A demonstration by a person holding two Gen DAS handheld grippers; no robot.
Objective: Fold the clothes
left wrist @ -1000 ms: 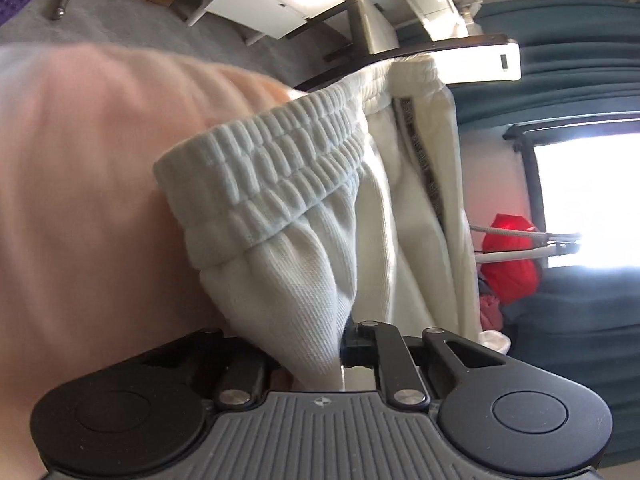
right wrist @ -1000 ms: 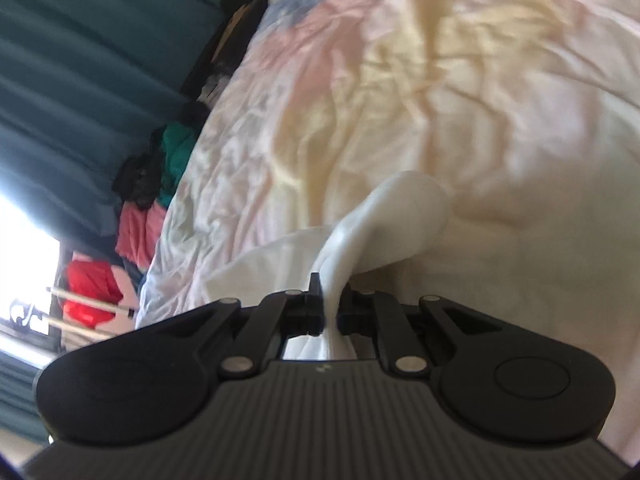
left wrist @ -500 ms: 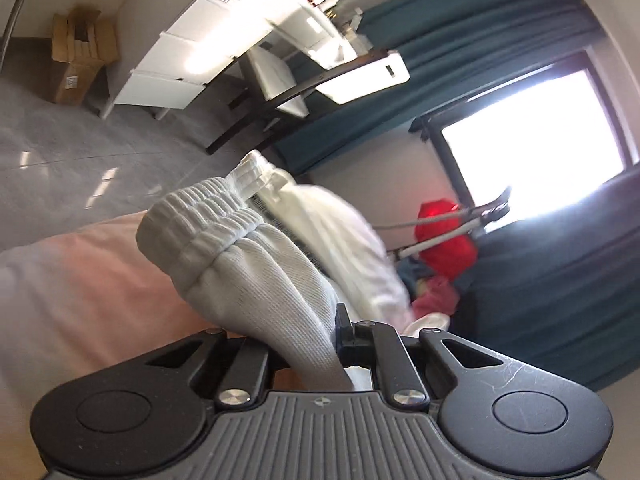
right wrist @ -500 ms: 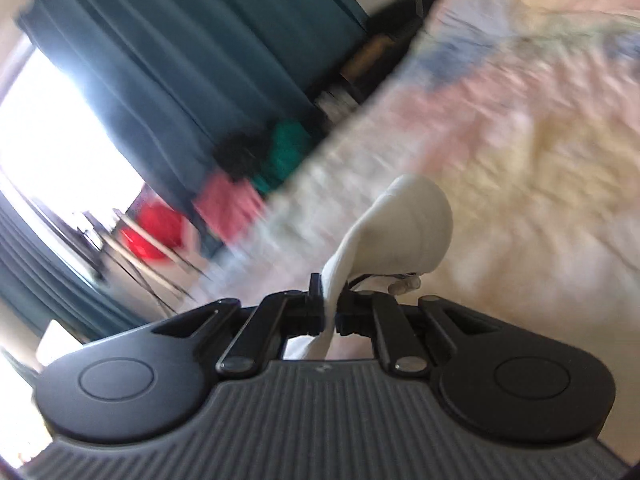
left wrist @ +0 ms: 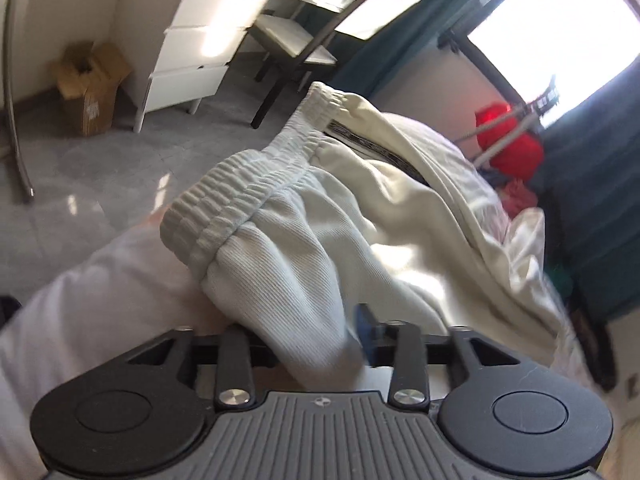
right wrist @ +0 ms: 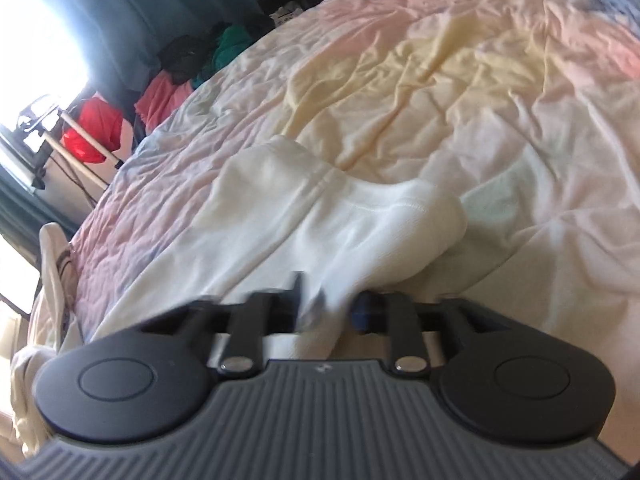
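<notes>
So both grippers are letting go: the left gripper point(left wrist: 304, 336) and right gripper point(right wrist: 328, 304) have jaws opening, white fabric loose between them. The white sweatpants point(left wrist: 304, 240) lie on the pastel bed point(right wrist: 480, 80), waistband end by the left. Looks like a fold just laid down; next probably means backing off and regripping.

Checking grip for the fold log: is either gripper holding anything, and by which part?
Nothing clamped: both sets of jaws are opening. The white pants' waistband end lies between the left gripper, a leg hem between the right gripper.
</notes>
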